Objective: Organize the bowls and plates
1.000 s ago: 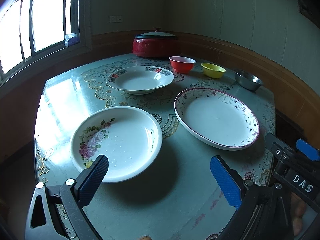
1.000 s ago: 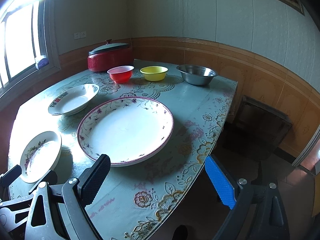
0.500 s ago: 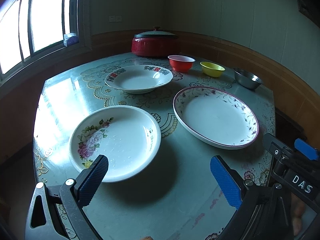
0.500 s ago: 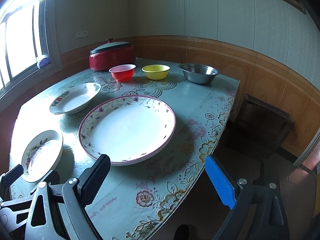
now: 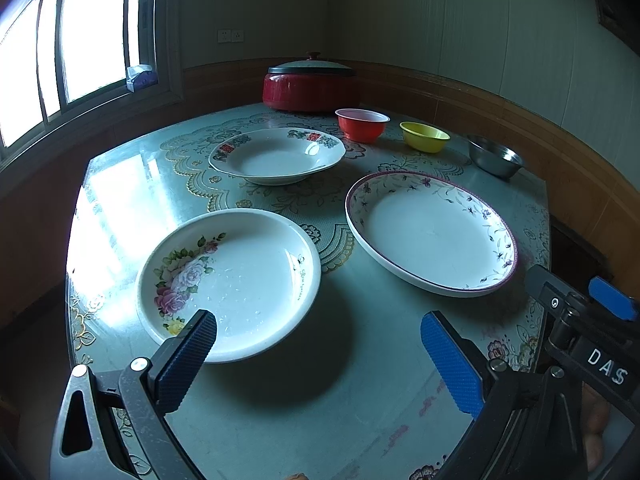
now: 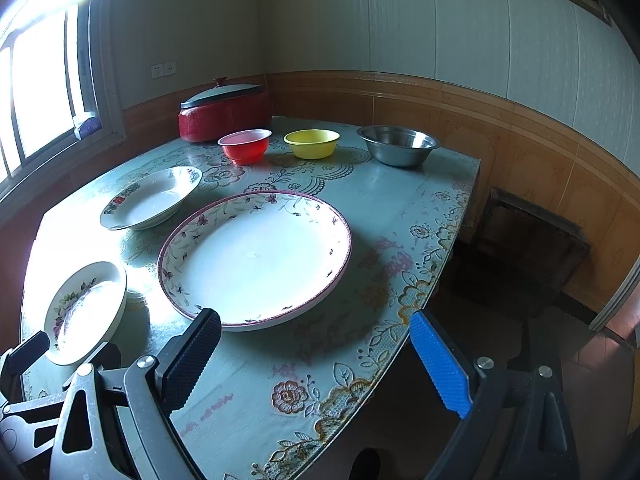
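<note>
Left tool (image 5: pixel 316 344) hangs open above the worktop (image 5: pixel 304 412), gripping nothing; one pad black and knurled, the other blue with a dimpled face. Right tool (image 6: pixel 314 350) likewise spread wide and empty, same black and blue pads. White letters "DAS" show on the right tool's body at the edge of the left view.

Rose plate (image 5: pixel 232 280): round, glossy white, deep, pink roses with green leaves on one side, small script on the inner wall too fine to read. It sits nearest the left tool, on the window side.

Large plate (image 6: pixel 256 256): round, shallow, white centre, purple rim line and small sprigs around the border; just beyond the right tool's black pad.

Third plate (image 5: pixel 278 155): wavy rim, white, red and dark green marks at the edge; farther back, apart from the other two.

Back row, apart from each other: red bowl (image 6: pixel 245 146) of translucent plastic, yellow bowl (image 6: pixel 312 143), steel bowl (image 6: pixel 398 145), shiny.

Red pot (image 6: pixel 224 114) with a dark-rimmed lid and knob stands behind the red bowl.

Worktop cover: pale green, glossy, lace and flower print.
</note>
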